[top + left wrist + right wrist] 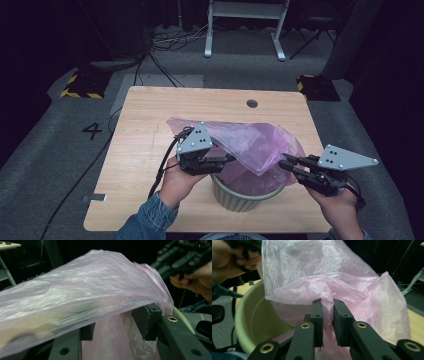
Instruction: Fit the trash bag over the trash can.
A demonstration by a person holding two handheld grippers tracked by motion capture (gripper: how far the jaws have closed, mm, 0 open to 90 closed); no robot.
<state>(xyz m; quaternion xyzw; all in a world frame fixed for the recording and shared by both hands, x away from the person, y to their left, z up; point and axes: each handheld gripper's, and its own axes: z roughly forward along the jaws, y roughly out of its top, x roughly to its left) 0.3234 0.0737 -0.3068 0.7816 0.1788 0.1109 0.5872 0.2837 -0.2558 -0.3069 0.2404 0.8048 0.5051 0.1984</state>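
Dark studio floor, strewn with cables and hazard-striped blocks, surrounds a pale wooden table (150,115) where a person works with a gripper in each hand. Both hands come in at the near edge, which keeps the work within easy reach.

Largest of the things in hand is a pink plastic bag (250,140), thin and see-through, billowing up and away beyond both grippers. It looks to be going into the bin as a liner, so its mouth is being spread wide rather than left bunched.

Beneath the bag, between the two grippers, stands a pale green bin (245,200). In the right gripper view its rim curves just below and to the left of the jaws, with pink film already hanging inside.

On the bin's right, the right gripper (327,307) has its jaws pressed together on a gathered fold of the bag, pinching the film over the rim so that side can be pulled outward.

Opposite it, the left gripper (112,325) sits at the bin's other side, jaws spread apart. The bag's film drapes loosely over and between them, and no firm pinch is apparent, so this side seems to be only lifting or propping the film open.
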